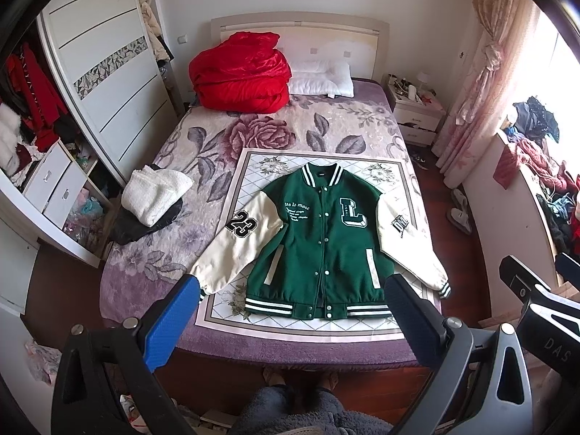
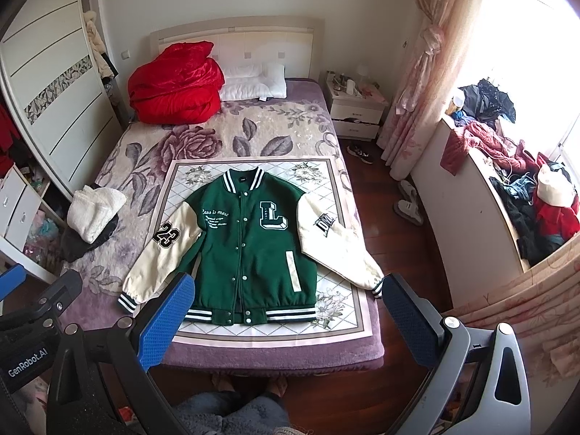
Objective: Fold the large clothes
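Note:
A green varsity jacket [image 1: 319,239] with cream sleeves lies flat, front up and snapped shut, on a white patterned cloth [image 1: 253,166] at the foot of the bed. It also shows in the right wrist view [image 2: 250,246]. Both sleeves are spread outward. My left gripper [image 1: 290,290] is open and empty, held above the bed's near edge in front of the jacket's hem. My right gripper [image 2: 290,290] is open and empty, above the jacket's right hem and the bed's near right corner.
A folded white and black pile [image 1: 156,199] lies on the bed's left side. A red quilt [image 1: 243,72] and a white pillow [image 1: 322,76] sit at the headboard. A wardrobe [image 1: 101,83] stands left. A nightstand [image 2: 357,108], slippers [image 2: 407,203] and a clothes-covered ledge [image 2: 507,181] are right.

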Available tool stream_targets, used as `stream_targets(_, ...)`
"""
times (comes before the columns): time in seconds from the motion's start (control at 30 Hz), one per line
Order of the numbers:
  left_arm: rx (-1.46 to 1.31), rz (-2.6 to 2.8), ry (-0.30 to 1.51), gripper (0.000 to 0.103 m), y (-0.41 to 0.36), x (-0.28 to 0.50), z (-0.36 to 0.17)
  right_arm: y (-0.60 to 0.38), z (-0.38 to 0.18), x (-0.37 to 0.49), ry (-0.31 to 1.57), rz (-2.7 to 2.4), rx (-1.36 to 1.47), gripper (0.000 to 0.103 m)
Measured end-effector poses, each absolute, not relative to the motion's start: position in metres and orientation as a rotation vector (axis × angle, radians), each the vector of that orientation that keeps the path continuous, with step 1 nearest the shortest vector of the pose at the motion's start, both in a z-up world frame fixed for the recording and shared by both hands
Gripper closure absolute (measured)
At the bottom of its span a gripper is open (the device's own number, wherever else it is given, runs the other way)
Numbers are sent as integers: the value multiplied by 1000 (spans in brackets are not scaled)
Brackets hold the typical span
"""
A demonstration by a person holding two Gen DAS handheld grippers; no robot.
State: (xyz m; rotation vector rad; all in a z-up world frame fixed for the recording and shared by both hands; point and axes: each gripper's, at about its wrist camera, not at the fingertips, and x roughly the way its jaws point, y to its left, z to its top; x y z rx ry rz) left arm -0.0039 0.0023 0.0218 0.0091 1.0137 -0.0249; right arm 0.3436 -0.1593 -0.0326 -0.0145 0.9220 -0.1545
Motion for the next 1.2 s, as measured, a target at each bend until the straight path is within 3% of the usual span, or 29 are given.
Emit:
stream_targets(0.93, 23, 20, 951, 0, -3, 15, 7, -156, -26, 357, 907, -180, 10, 0)
stream_targets(1.03, 61, 51, 906, 0, 0, 37, -15, -160, -40, 377, 894, -185, 42, 0)
stream_targets(1.2, 87, 56, 861, 0, 7, 76, -66, -190, -110, 414, 951, -277, 122, 0)
